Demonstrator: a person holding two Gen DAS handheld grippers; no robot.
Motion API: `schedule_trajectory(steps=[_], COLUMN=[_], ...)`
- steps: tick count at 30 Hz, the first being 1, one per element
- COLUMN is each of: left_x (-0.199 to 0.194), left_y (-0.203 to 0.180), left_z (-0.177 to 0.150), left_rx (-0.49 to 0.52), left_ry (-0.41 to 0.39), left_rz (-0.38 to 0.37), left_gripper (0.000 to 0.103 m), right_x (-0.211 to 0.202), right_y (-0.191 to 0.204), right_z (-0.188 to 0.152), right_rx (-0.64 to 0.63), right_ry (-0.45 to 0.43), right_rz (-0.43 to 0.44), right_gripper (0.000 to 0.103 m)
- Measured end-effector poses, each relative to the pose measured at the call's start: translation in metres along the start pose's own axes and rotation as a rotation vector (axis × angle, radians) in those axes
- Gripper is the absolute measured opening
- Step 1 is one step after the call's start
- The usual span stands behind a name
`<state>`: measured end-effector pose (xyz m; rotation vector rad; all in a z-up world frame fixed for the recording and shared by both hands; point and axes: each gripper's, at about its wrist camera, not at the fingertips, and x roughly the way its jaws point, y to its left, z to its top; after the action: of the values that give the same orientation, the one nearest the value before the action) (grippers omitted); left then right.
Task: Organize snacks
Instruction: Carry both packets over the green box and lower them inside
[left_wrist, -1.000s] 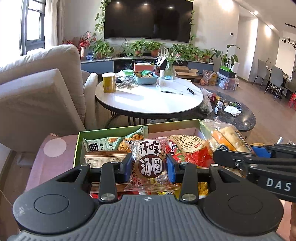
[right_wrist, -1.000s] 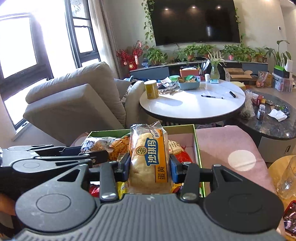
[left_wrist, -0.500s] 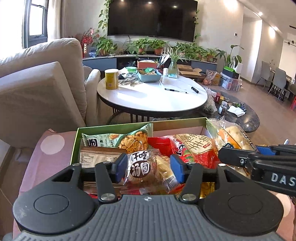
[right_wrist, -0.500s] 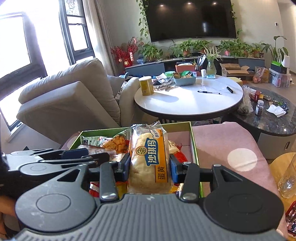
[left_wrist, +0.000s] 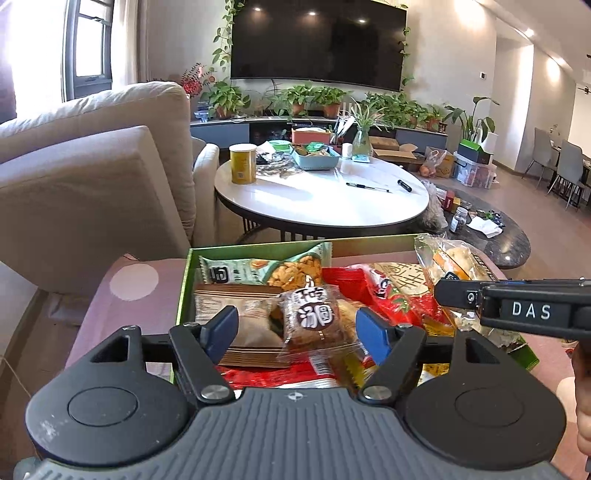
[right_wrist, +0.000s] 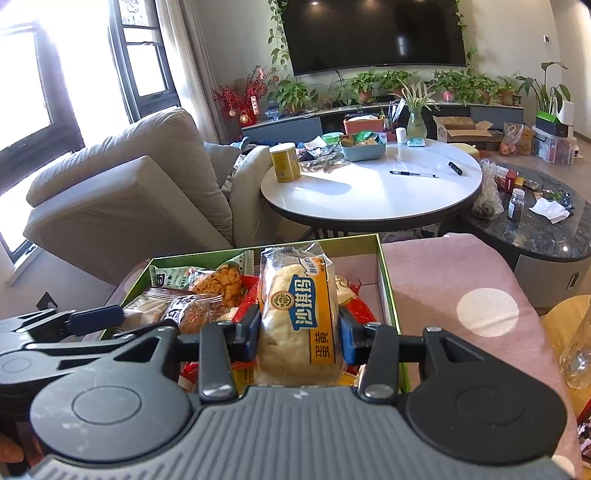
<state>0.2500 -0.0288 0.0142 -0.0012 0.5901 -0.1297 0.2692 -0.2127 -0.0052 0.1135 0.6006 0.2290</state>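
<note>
A green box (left_wrist: 186, 280) (right_wrist: 388, 295) full of snack packets rests on a pink dotted cushion. My left gripper (left_wrist: 297, 328) hovers over the box with its jaws opening. A small clear packet with a brown label (left_wrist: 314, 317) lies loose on the pile between the blue pads, touching neither. My right gripper (right_wrist: 299, 332) is shut on an upright yellow-and-clear cake packet (right_wrist: 299, 317) above the box's right half. The right gripper (left_wrist: 517, 308) crosses the left wrist view from the right. The left gripper (right_wrist: 70, 325) reaches in at the left of the right wrist view.
A white round table (left_wrist: 321, 199) with a yellow can (left_wrist: 242, 163), a blue tray and pens stands beyond the box. A beige armchair (left_wrist: 92, 173) fills the left. A dark low table (right_wrist: 535, 225) with clutter sits to the right. A glass (right_wrist: 576, 354) stands at the far right.
The left gripper's jaws have spread apart and let go of the brown-label packet, which dropped onto the pile in the box. The right gripper keeps its hold on the cake packet.
</note>
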Motion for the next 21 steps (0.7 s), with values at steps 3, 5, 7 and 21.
schedule_trajectory(steps=[3,5,7,21], left_x=[-0.002,-0.002,-0.002,-0.001], left_y=[0.002,0.001,0.0,0.003], left_z=[0.0,0.0,-0.001,-0.004], left_rx=[-0.002,0.0,0.004,-0.015], left_ry=[-0.005,-0.005,-0.004,0.004], left_rz=[0.004,-0.001,-0.003,0.003], left_gripper=[0.068,0.069,0.069,0.071], right_x=[0.001,0.003,0.004,-0.003], right_y=[0.0,0.002,0.004,-0.005], right_z=[0.001,0.002,0.003,0.005], right_rx=[0.006,0.003,0.0,0.089], right_ry=[0.001,-0.002,-0.006,-0.045], right_rz=[0.008,0.013,0.02,0.049], right_gripper=[0.079,0.079,0.079,0.08])
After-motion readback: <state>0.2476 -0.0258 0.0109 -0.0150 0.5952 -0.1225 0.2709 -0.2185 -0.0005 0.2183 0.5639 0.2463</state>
